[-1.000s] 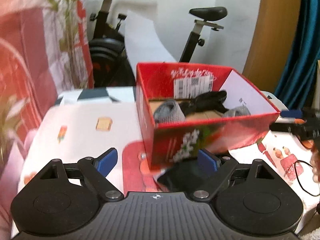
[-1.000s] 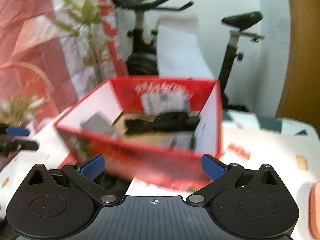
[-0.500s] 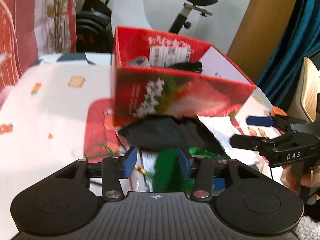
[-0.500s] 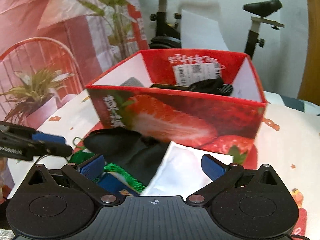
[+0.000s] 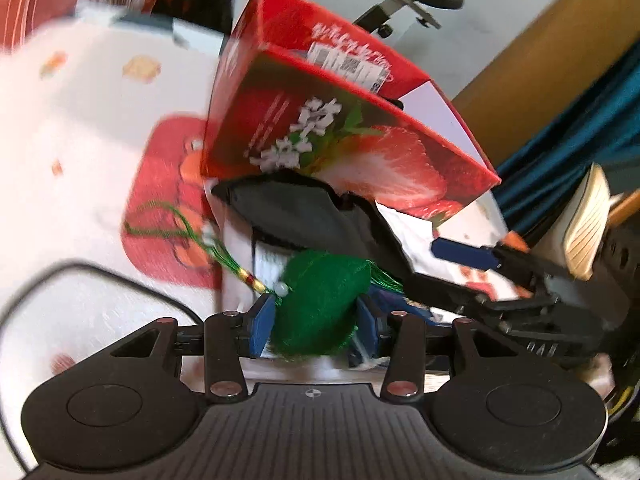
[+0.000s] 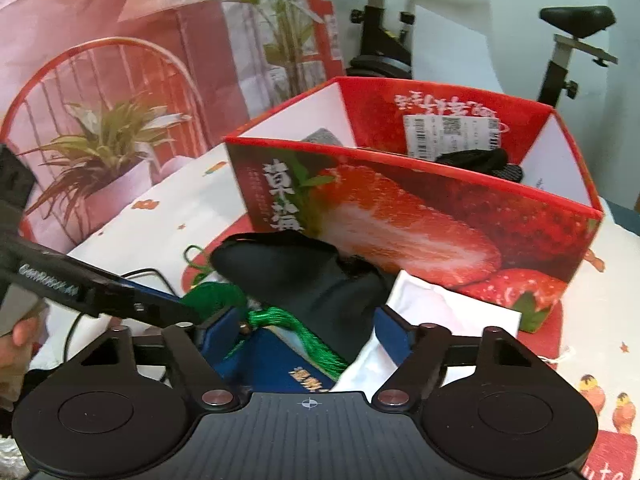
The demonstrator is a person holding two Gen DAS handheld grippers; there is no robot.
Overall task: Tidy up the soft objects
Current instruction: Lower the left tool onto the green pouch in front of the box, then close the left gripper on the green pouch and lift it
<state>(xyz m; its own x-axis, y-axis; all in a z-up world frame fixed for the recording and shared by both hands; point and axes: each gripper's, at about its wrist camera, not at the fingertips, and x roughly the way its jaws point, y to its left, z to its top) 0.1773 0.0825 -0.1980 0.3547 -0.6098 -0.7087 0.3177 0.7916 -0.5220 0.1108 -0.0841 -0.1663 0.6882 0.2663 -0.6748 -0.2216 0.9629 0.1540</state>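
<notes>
Just in front of the strawberry box (image 5: 352, 120), the left gripper (image 5: 316, 322) now has a green stuffed sachet (image 5: 320, 300) between its blue pads, which press its sides: closed on it. A second ago those jaws were wide and nothing sat between them, with the view looking into the box from higher up; half a second ago they had already narrowed around the green thing, and they hold that width now. The sachet's green cord with beads (image 5: 188, 236) trails left over the tablecloth (image 5: 100, 120). Whether the sachet is lifted or still rests on the pile, cannot tell.

The right gripper (image 6: 300, 334) has just been closing, from fully wide to partway. Between its pads lie a blue packet (image 6: 280, 360), a green tassel (image 6: 296, 328) and the edge of a black cloth (image 6: 304, 276); the left pad touches the blue packet, but the right pad sits against white paper (image 6: 436, 308) and a firm squeeze is not clear, so I read it as not yet gripping.

Meaning for the task: pick of the green sachet looks done on the left, and the right is mid-grab on the next item. The box already holds a grey piece (image 6: 320, 136) and a black piece (image 6: 480, 162), so a drop into it is likely next. Risk: the cord or tassel could snag on the pile.
</notes>
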